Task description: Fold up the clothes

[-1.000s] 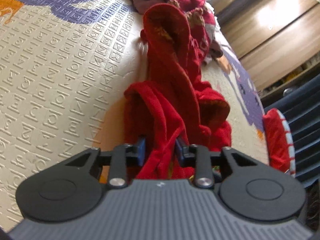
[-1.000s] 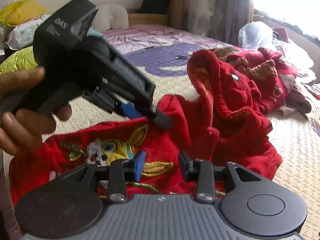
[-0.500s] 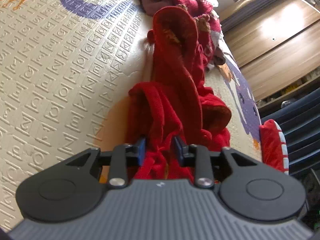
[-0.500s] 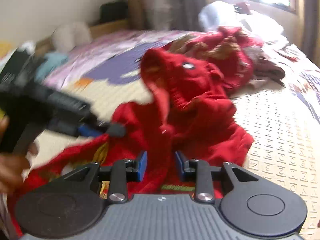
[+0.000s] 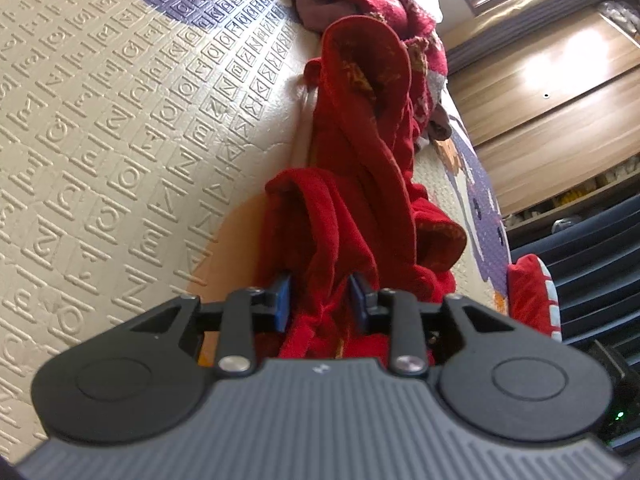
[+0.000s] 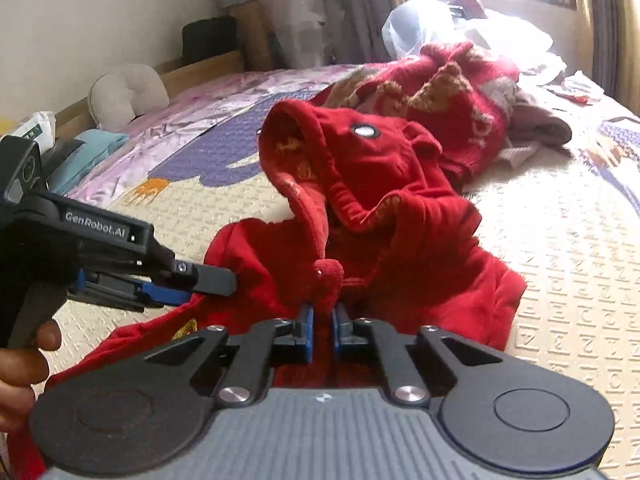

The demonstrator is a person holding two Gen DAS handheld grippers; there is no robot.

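Left wrist view: left gripper (image 5: pixel 320 300), blue pads clamped on a bunched fold of the crumpled red fleece garment (image 5: pixel 360 184), which trails away ahead of it across the cream embossed foam mat (image 5: pixel 120 120). Only here: wooden wardrobe panels (image 5: pixel 540 92) to the right.

Right wrist view: right gripper (image 6: pixel 322 326), jaws nearly together, pinching a small knot of the same garment (image 6: pixel 380 220). Only here: the left gripper (image 6: pixel 208 280) from outside, biting the cloth's left edge; red patterned knit (image 6: pixel 452 96) beyond.

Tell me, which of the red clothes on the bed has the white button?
The plain red fleece garment in front, pinched by both grippers. The red knitted sweater behind it has tan patterning and no visible button.
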